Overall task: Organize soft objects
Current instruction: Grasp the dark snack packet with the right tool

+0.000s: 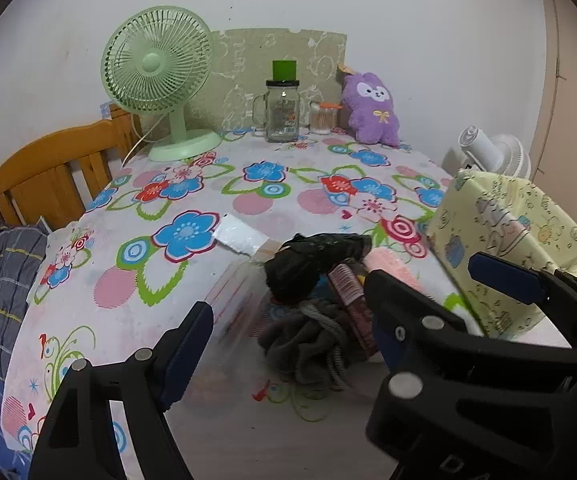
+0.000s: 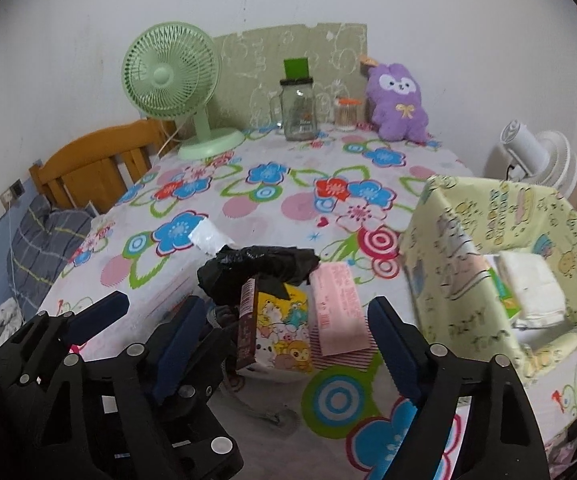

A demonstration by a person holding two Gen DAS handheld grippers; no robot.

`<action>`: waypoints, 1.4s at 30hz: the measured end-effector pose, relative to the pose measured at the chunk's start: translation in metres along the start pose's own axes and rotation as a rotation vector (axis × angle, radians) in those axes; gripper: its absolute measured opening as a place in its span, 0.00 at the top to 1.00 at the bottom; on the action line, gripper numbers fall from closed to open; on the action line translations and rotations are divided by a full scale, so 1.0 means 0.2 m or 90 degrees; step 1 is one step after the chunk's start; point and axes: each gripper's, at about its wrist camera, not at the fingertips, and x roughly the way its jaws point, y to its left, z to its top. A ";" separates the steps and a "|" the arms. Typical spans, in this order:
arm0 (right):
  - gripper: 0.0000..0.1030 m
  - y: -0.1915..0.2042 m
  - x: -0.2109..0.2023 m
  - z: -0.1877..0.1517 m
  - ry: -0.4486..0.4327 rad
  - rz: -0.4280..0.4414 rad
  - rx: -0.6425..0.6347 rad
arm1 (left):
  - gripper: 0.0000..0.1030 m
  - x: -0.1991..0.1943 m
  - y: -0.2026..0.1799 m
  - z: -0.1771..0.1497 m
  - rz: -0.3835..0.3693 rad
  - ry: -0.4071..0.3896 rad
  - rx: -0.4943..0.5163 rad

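Observation:
A heap of soft things lies on the flowered tablecloth (image 1: 216, 184). It holds a crumpled black bag (image 1: 312, 260), a grey puff with a cord (image 1: 308, 344), a dark red pack (image 1: 352, 300) and a pink pack (image 1: 392, 268). My left gripper (image 1: 288, 324) hangs open just above the grey puff. My right gripper (image 2: 286, 340) is open over a cartoon-print tissue pack (image 2: 284, 332), beside the pink pack (image 2: 336, 308) and the black bag (image 2: 256, 272). Neither holds anything. A yellow-green fabric box (image 2: 468, 240) to the right contains a white folded item (image 2: 536, 292). A purple plush (image 2: 398, 100) sits at the back.
A green fan (image 1: 156, 72), a glass jar mug (image 1: 282, 110) and a swab jar (image 1: 322, 118) stand along the back wall. A white packet (image 1: 240, 236) lies mid-table. A white fan (image 2: 536, 156) is behind the box. A wooden headboard (image 1: 48, 176) and bedding are on the left.

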 end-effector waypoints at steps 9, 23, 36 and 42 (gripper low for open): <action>0.35 0.04 0.13 -0.03 0.040 0.012 0.007 | 0.28 0.09 0.05 -0.05 -0.008 0.034 -0.004; 0.66 0.01 0.23 -0.05 0.068 0.026 0.035 | 0.30 0.16 0.03 -0.06 -0.024 0.048 0.001; 0.80 -0.08 0.18 -0.04 0.067 0.048 0.059 | 0.43 0.20 -0.05 -0.01 -0.012 0.039 0.021; 0.80 -0.12 0.18 -0.05 0.063 0.050 0.070 | 0.52 0.21 -0.09 -0.01 -0.009 0.043 0.030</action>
